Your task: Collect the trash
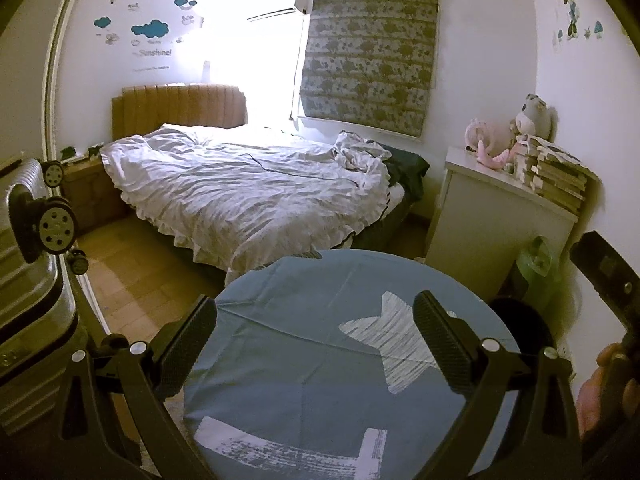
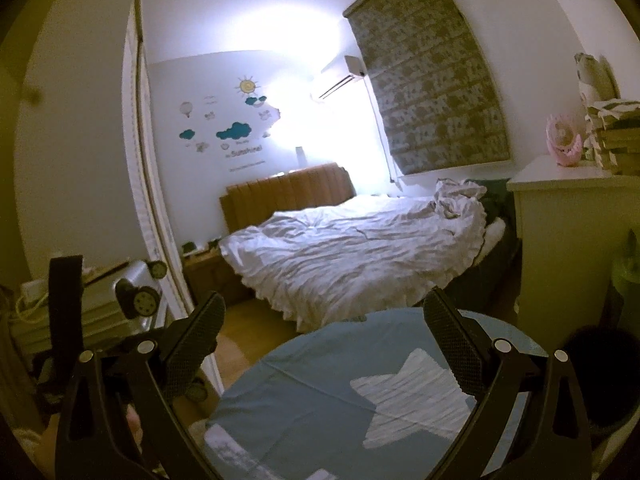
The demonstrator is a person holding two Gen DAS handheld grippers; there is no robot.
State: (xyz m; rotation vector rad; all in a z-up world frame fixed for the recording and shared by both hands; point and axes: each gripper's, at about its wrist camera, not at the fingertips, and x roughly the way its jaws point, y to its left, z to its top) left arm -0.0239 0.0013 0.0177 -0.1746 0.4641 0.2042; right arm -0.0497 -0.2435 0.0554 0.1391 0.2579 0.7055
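My left gripper (image 1: 316, 312) is open and empty above a round table covered by a blue cloth with white stars (image 1: 304, 360). My right gripper (image 2: 324, 312) is also open and empty above the same blue cloth (image 2: 304, 380), a little further back. A dark round bin (image 1: 520, 320) stands on the floor at the table's right side, and shows as a dark bin (image 2: 600, 376) in the right wrist view. A green bag (image 1: 536, 264) rises behind it. No loose trash shows on the cloth. The other gripper's body and a hand (image 1: 608, 360) show at the right edge.
A bed with a rumpled white duvet (image 1: 248, 192) fills the middle of the room. A white dresser (image 1: 496, 216) with books and plush toys stands at the right. A silver suitcase (image 1: 24, 280) on its side sits at the left by the door frame. Wooden floor (image 1: 132, 280) lies between.
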